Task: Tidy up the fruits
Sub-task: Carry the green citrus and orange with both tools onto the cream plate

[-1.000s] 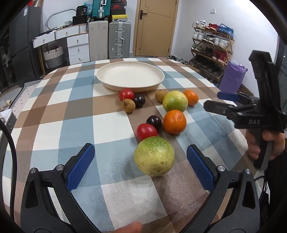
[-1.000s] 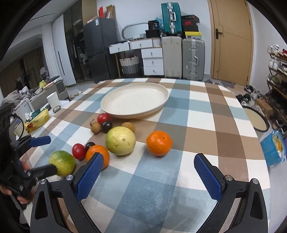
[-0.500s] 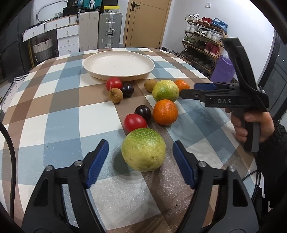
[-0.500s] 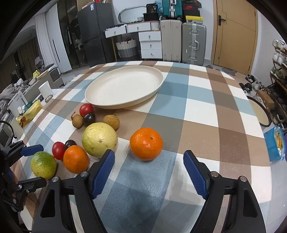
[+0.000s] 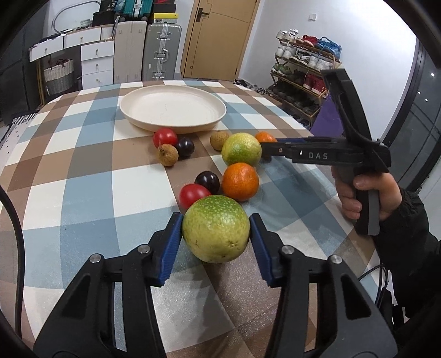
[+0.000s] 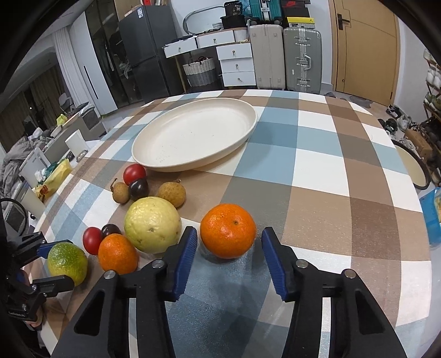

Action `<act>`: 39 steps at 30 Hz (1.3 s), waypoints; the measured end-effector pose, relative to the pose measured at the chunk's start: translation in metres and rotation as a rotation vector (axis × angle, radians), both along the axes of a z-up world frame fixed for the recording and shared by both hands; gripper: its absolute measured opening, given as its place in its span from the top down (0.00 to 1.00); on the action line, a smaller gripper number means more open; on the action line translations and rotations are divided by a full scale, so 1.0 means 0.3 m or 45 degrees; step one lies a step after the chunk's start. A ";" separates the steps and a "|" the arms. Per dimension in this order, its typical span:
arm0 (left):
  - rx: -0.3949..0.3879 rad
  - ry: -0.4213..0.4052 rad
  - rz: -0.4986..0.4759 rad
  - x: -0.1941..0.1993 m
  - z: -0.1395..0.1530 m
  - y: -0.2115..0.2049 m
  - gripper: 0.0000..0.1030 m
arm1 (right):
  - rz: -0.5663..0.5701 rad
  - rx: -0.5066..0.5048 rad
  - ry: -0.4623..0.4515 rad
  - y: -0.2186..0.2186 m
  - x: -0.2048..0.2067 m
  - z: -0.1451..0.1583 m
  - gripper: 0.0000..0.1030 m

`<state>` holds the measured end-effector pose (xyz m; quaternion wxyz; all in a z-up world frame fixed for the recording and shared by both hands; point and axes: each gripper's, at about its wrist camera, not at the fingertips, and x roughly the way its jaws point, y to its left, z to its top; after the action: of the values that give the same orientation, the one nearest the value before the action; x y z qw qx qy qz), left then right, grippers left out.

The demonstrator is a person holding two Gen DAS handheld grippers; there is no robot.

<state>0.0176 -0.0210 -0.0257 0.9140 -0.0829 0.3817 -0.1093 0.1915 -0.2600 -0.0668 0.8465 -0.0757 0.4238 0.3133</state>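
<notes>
Left tongs (image 5: 216,234) are closing, pads touching the green citrus (image 5: 215,228); right tongs (image 6: 228,247) are closing around the orange (image 6: 228,230), narrow gaps remaining.

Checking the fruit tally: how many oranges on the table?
2. One orange sits between the right gripper's closing jaws, a sliver of gap each side; the other orange lies beside the red tomato. None seem hidden.

Only clear lettering was "DAS", in pale capitals on the black side of the right gripper (image 5: 268,151) in the left wrist view. Label on the dark box (image 6: 233,10) atop the drawers showed "38", rest too blurry.
</notes>
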 end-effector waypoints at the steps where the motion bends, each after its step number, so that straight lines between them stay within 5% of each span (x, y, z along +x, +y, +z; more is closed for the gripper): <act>1: -0.001 -0.006 0.007 -0.002 0.006 0.002 0.55 | 0.000 0.005 0.000 0.002 0.001 -0.001 0.56; 23: 0.040 -0.155 0.260 0.157 0.116 0.122 0.55 | 0.077 0.142 -0.168 0.030 -0.079 0.141 0.61; 39: 0.110 -0.213 0.309 0.343 0.136 0.146 0.55 | 0.100 0.220 -0.229 0.094 -0.017 0.194 0.61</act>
<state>0.1204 0.0227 0.0151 0.9519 -0.0797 0.2956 0.0121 0.1866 -0.2317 -0.0087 0.8716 -0.0469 0.3142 0.3733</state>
